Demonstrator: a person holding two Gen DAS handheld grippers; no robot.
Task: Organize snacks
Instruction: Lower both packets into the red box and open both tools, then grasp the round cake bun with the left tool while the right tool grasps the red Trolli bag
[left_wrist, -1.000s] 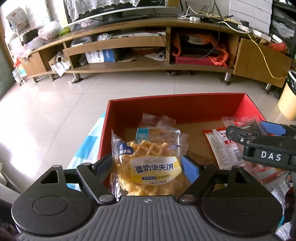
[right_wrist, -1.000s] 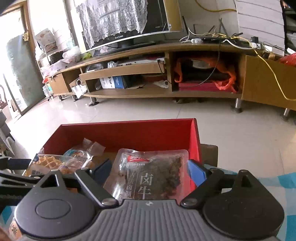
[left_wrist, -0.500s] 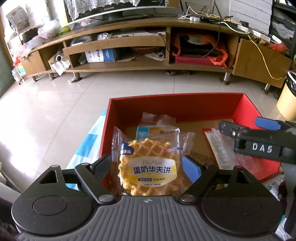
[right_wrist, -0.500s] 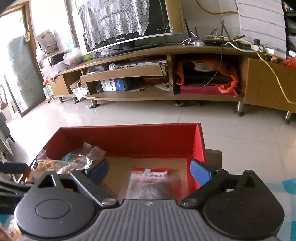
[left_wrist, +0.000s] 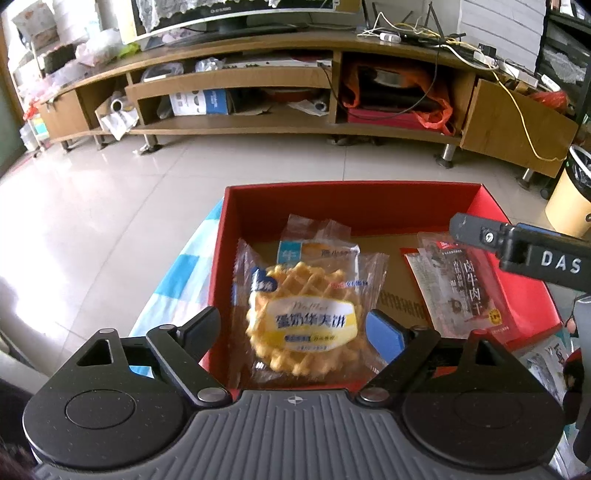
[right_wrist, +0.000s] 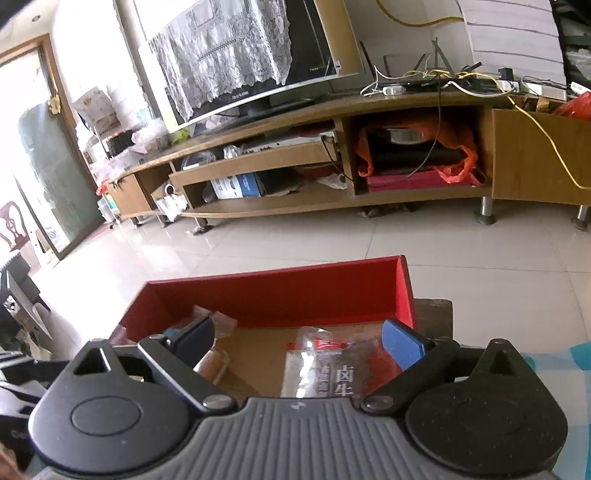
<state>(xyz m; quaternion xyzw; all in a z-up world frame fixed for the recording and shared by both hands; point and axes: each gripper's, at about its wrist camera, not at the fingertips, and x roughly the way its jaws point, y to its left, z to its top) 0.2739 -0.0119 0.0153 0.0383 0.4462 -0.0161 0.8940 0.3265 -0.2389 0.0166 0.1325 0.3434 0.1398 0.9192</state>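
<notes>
My left claw (left_wrist: 295, 328) had just been opening around the waffle packet (left_wrist: 304, 317) in the red box (left_wrist: 351, 206). My right claw (right_wrist: 299, 345) stood apart above the packet reading 卤牛肉干 (left_wrist: 463, 288), released; its arm read "DAS".

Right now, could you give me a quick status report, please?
Left gripper opening around waffle pack. Right gripper open, beef jerky pack dropped in red box. Nothing blocking.
</notes>
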